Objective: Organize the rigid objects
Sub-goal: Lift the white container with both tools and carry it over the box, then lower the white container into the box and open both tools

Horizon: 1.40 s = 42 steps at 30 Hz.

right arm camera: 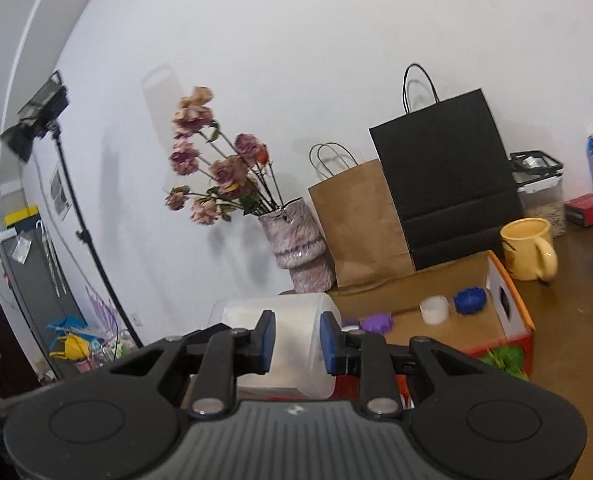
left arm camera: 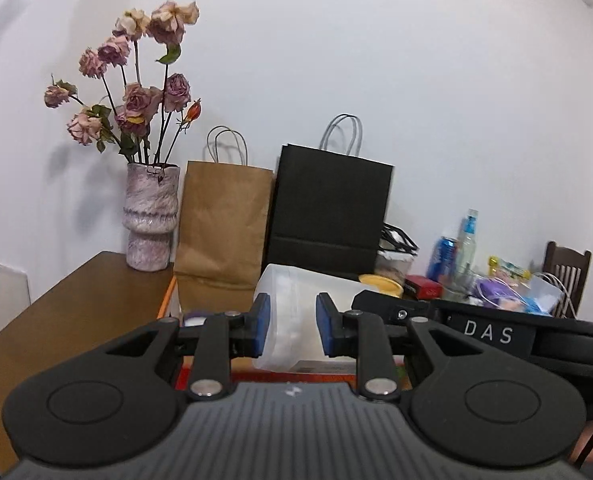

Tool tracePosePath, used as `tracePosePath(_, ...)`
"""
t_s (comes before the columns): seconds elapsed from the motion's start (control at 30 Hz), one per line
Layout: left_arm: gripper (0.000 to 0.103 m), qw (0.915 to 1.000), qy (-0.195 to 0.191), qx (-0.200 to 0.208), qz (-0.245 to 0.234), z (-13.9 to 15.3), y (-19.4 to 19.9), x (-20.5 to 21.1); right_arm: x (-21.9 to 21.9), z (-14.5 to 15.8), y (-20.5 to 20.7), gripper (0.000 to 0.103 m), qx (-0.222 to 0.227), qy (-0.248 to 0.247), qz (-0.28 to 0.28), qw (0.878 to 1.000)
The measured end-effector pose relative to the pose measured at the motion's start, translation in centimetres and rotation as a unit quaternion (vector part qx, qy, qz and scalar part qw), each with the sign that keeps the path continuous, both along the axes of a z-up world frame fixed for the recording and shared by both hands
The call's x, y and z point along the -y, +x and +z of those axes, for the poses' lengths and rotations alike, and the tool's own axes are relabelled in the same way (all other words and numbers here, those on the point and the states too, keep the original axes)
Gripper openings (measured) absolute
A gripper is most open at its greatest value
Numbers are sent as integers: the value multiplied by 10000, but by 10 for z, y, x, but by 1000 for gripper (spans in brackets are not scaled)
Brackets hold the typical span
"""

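Item 1: translucent plastic container (left arm camera: 296, 312), lying on its side above the cardboard box (right arm camera: 456, 320). I read it as carried between my two tools, one at each end, since neither could span its width alone.

Item 2: left gripper (left arm camera: 292, 330). Jaws drawn to their narrowest, blue pads (left arm camera: 262, 330) set on a rim or ridge of the container; I judge it clamped there. Whether the pads truly press I cannot confirm through the cloudy plastic.

Item 3: right gripper (right arm camera: 296, 342). Jaws narrow, container wall between the pads; it looks like a grip, but contact is not clear.

Item 4: box top, 3 o'clock of the right gripper: white cap (right arm camera: 434, 308), blue ridged piece (right arm camera: 470, 300), purple ridged piece (right arm camera: 378, 322), loose and apart. Probably the rigid objects awaiting sorting.

Item 5: backdrop at 12 o'clock: vase of dried roses (left arm camera: 150, 216), brown paper bag (left arm camera: 222, 224), black paper bag (left arm camera: 328, 208), against the wall. Yellow mug (right arm camera: 528, 248) at 2 o'clock.
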<state>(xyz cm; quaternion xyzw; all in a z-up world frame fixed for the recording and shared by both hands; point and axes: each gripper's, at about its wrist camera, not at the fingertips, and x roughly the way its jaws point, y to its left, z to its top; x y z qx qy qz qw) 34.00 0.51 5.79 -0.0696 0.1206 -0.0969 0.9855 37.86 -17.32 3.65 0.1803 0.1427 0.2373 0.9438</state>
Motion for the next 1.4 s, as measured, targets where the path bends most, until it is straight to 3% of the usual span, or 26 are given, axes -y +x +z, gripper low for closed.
tracePosePath(0.17,25,9991,-130,-382,-102,9,86,-9,-3,6,80,24,-345,19,-1,9994)
tracePosePath(0.33,25,9966,-166,-802,-96,-2,160,-4,8,-10,170,24,-1201,279,32,9924)
tracePosePath(0.43,25,9908,-372,-1300,-40,-21,206,-3,13,-31,224,24,-1767,202,98,9840)
tracePosePath(0.63,25,9695,-405,-2413,160,-67,290,4,11,-75,311,24,-2729,-69,-25,9620)
tracePosePath(0.7,26,9676,-218,-2506,204,-73,298,9,16,-83,320,23,-2789,128,-12,9602)
tracePosePath(0.83,29,9587,-264,-2828,-130,-83,309,11,12,-80,315,24,-2476,-427,-139,9678)
tracePosePath(1.07,37,9597,107,-2805,-137,-89,303,24,3,-79,305,26,-2370,-998,-9,9664)
tracePosePath(1.2,38,9577,127,-2860,-281,-82,294,19,5,-78,301,27,-2547,-969,29,9621)
tracePosePath(1.27,41,9603,106,-2773,-287,-72,284,15,10,-78,296,30,-2680,-723,-49,9607)
tracePosePath(1.4,57,9702,178,-2414,-99,-41,258,3,20,-56,270,36,-2424,-682,-258,9674)
